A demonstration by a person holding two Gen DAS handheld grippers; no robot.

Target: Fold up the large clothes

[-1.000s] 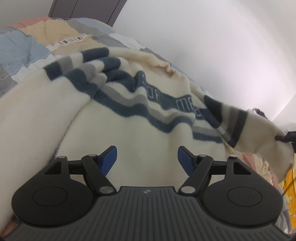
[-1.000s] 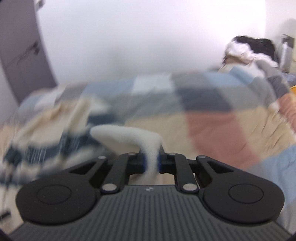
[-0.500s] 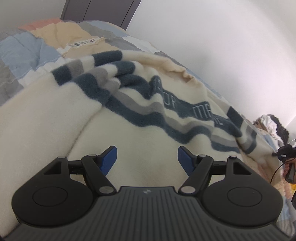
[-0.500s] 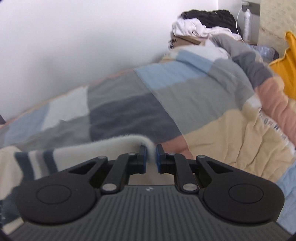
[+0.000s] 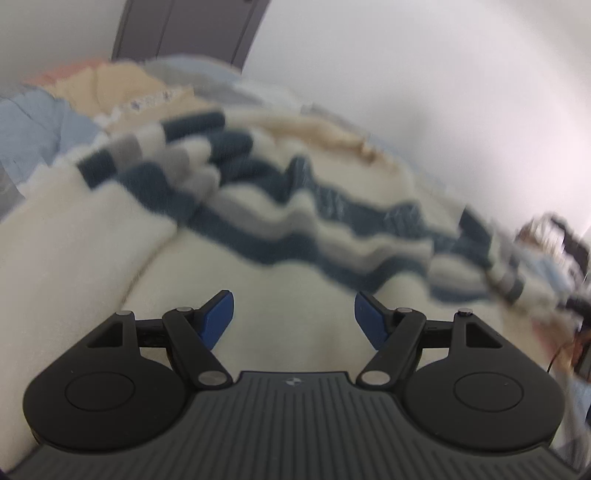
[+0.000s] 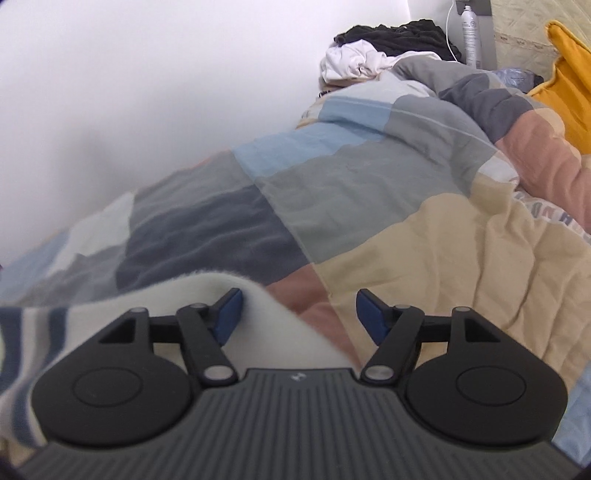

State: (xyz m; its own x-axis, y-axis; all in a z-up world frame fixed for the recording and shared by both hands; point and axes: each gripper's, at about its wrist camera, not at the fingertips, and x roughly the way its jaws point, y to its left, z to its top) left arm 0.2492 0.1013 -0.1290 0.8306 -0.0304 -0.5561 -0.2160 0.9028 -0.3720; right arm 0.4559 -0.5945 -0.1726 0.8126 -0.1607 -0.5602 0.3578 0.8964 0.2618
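Lying spread over the patchwork quilt [image 6: 424, 229], one cream sweater [image 5: 280, 288] with navy and grey stripes fills most of the left wrist view. That view is motion-blurred; the lettering across the chest band cannot be read, and the sweater's near hem is cut off behind the tool body. Left tongs [image 5: 293, 317] stand spread above the sweater's plain cream lower part, nothing between the blue pads [image 5: 218, 317]. At the sweater's far right, past the striped sleeve end, dark shapes are too smeared to name.

Right wrist view is sharp. Right tongs [image 6: 298, 315] are spread, their jaws having just been opening; one cream sleeve end [image 6: 266, 325] lies under and against the left-side pad, not pinched, its lower part hidden by the tool. Stripes run off the frame to the sleeve's left. Beyond the sleeve: quilt, then one heap of white and black clothes [image 6: 384, 48] against the wall, one spray can [image 6: 470, 35], one yellow cushion [image 6: 569, 85] cut off at the frame edge.
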